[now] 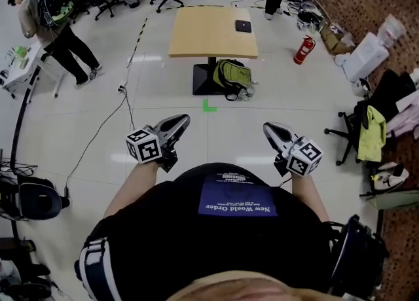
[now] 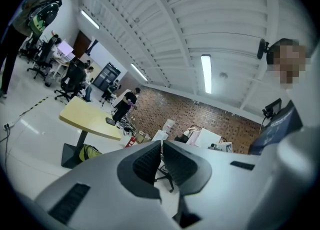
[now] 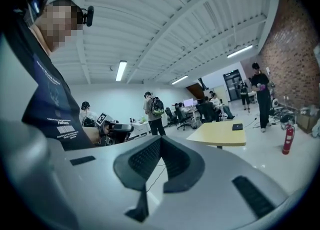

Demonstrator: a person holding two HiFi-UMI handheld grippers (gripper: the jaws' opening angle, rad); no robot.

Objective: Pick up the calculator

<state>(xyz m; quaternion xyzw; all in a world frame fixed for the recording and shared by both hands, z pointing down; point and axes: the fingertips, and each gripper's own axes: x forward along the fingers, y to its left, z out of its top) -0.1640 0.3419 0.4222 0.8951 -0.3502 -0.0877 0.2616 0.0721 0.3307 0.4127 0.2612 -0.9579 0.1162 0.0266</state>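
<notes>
The calculator, a small dark slab, lies near the far right corner of the light wooden table, well ahead of me across the floor. It also shows as a dark speck on that table in the left gripper view and the right gripper view. Both grippers are held close to my body, far from the table. My left gripper is shut and empty. The jaws of my right gripper meet at the tips, with nothing between them.
A green backpack leans on the table's black base. A red fire extinguisher stands to the table's right. A person with a backpack stands at far left. A cable runs across the floor. A chair draped with clothes stands right.
</notes>
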